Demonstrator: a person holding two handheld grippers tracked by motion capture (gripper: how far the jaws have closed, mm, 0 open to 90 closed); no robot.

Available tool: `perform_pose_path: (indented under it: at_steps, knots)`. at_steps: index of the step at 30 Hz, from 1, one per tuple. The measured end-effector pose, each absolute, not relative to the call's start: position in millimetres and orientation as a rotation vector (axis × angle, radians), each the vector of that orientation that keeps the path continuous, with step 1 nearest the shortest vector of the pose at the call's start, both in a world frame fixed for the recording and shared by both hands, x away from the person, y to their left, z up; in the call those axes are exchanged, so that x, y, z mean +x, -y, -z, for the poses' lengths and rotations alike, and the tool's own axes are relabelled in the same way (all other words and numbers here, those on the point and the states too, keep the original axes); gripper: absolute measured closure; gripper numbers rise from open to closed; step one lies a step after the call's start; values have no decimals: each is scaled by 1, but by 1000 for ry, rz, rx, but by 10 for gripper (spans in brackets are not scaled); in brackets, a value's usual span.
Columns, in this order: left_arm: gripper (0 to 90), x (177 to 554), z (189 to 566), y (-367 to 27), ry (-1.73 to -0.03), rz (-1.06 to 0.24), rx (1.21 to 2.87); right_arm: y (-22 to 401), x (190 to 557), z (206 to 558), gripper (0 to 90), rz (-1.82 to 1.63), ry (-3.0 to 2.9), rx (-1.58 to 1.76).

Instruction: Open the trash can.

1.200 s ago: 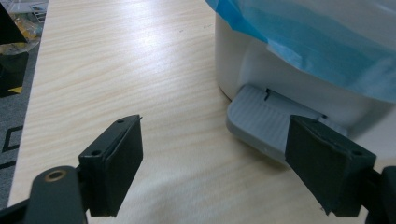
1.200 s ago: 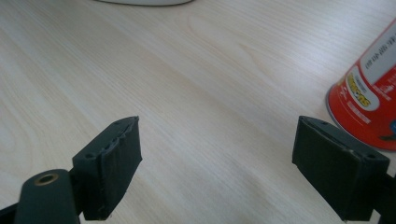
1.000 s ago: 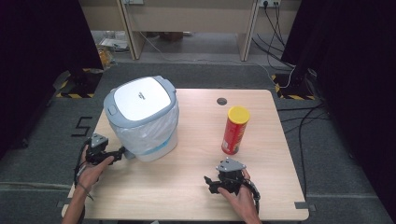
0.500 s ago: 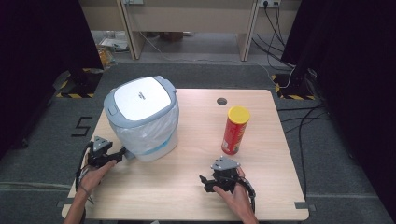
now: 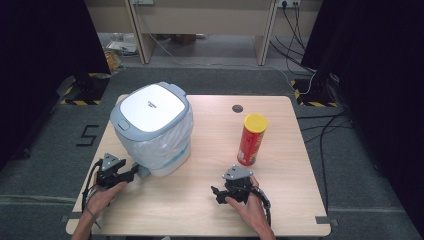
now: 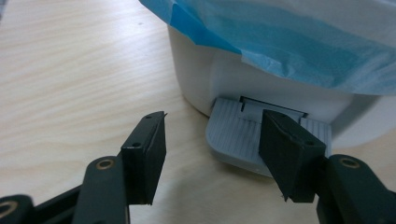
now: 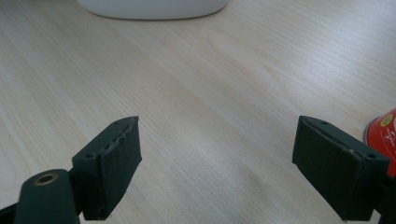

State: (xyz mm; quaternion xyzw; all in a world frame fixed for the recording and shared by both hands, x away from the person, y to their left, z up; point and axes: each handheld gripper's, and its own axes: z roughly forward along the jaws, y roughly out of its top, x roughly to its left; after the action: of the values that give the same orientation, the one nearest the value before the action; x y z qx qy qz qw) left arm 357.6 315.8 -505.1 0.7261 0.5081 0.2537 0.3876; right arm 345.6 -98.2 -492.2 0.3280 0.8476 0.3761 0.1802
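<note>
A white pedal bin [image 5: 150, 125] with a grey lid and a blue liner stands at the table's left. Its grey ribbed pedal [image 6: 233, 135] sticks out at the base. My left gripper [image 5: 134, 172] lies low on the table and points at that pedal [image 5: 144, 171]. Its jaws have just been closing, but in the left gripper view [image 6: 212, 144] a gap remains with nothing pinched in it. One jaw overlaps the pedal; I cannot tell if it touches. My right gripper [image 5: 216, 195] rests open near the front edge [image 7: 217, 154]. A red can [image 5: 251, 140] with a yellow lid stands beyond it.
The wooden table [image 5: 210, 220] has a round cable hole [image 5: 237, 108] at the back. The can's red side [image 7: 383, 135] shows by one right jaw, and the bin's white base [image 7: 154, 7] lies far ahead. Bare wood lies between the two grippers.
My left hand has slid right, up to the bin's base and pedal. The right hand has shifted slightly left. The bin and the can have stayed put.
</note>
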Motion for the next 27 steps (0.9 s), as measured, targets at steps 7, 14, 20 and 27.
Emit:
perform_pose_path:
  at_steps: [7, 14, 20, 27]
  knots:
    - [405, 343, 506, -301, -1248, -649, 1858, 87, 349, 489, 156, -1096, -2402, 895]
    - [342, 342, 507, -293, -1205, -564, 1859, 45, 366, 489, 172, -1180, -2403, 856]
    - [339, 341, 507, -293, -1197, -575, 1863, 18, 383, 490, 180, -1262, -2383, 847]
    - [340, 339, 507, -293, -1187, -583, 1870, -5, 408, 495, 117, -1308, -2332, 863]
